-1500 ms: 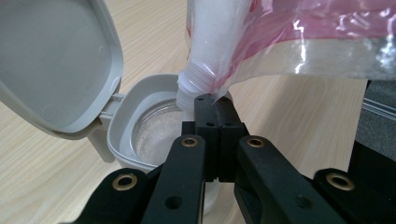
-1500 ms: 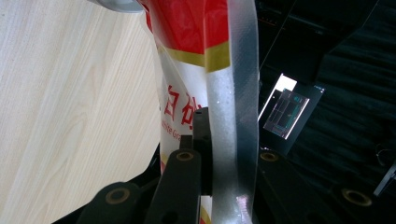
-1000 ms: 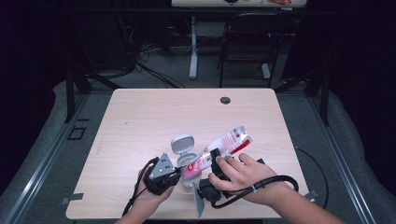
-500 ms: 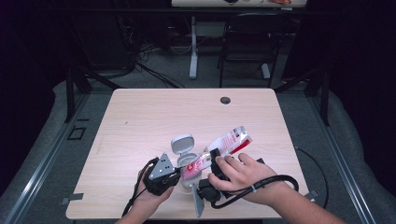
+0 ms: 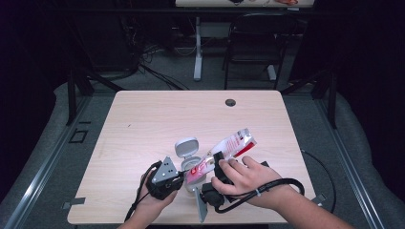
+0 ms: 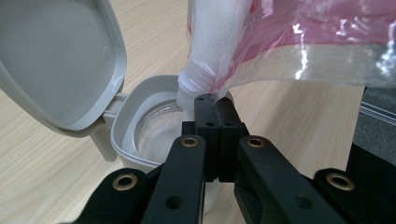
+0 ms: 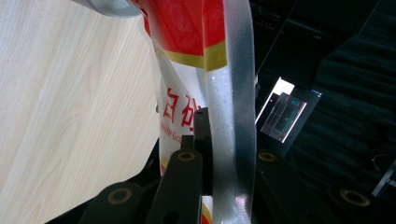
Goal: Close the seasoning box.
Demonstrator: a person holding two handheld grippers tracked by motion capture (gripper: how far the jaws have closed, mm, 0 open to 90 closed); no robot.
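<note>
A red-and-clear pouch (image 5: 234,143) of white granules is tilted down to the left. Its white spout (image 6: 194,86) sits over an open grey container (image 6: 135,135). The container's flip lid (image 6: 56,60) stands up behind it. My right gripper (image 7: 219,121) is shut on the pouch's clear sealed edge; in the high view the right gripper (image 5: 218,160) sits under the person's hand. My left gripper (image 6: 215,112) is shut, its tips just above the container's near rim and below the spout. The left gripper (image 5: 179,179) lies left of the container (image 5: 191,164). Whether its tips touch the rim I cannot tell.
The wooden table (image 5: 157,119) has a round cable hole (image 5: 230,102) near its far edge. Both hands work close to the front edge. A black chair (image 5: 253,43) and a white table leg (image 5: 197,47) stand on the floor beyond.
</note>
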